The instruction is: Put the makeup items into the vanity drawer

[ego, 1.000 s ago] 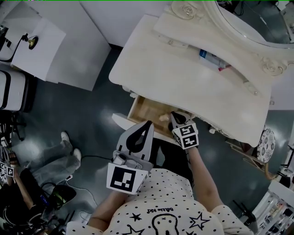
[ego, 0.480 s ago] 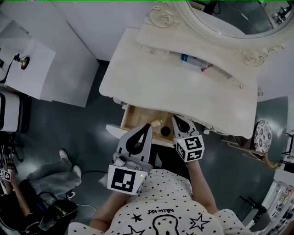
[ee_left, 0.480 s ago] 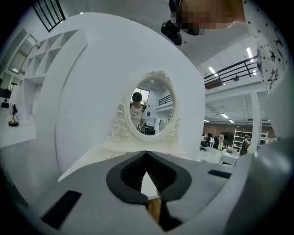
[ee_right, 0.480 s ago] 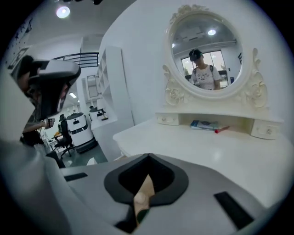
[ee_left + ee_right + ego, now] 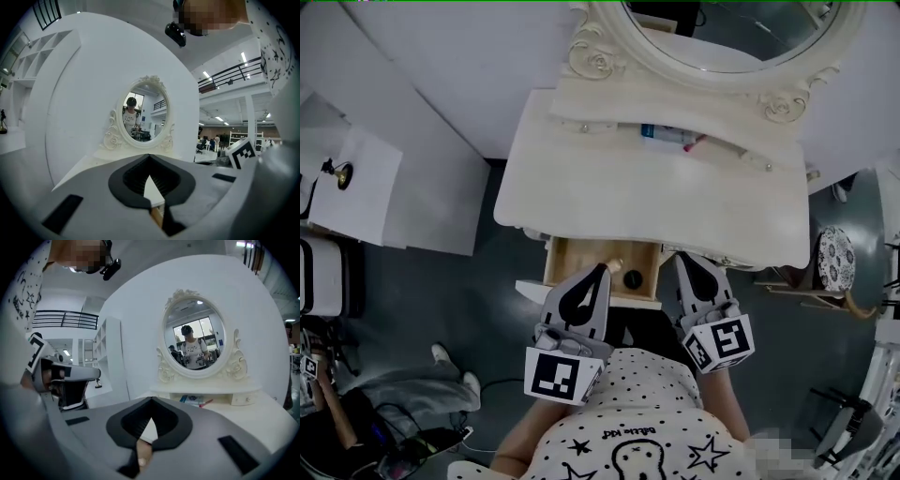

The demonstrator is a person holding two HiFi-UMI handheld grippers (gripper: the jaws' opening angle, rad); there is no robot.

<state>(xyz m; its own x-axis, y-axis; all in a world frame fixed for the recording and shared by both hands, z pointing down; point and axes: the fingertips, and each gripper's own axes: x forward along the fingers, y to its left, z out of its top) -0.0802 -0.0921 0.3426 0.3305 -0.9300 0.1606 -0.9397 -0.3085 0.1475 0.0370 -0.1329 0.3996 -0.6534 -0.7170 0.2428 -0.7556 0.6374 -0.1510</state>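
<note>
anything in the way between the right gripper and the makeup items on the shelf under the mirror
Nothing visible. The right gripper is at the vanity's front edge by the open drawer, and only bare tabletop lies between it and the makeup items in the shelf slot, whose front is open.

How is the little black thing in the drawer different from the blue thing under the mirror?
Shape: the black thing is small and round, while the blue thing is long, like a tube.
Place: the black thing sits low down in the open drawer, and the blue thing lies higher up on the shelf below the mirror.
Both are small things resting in the same vanity.
</note>
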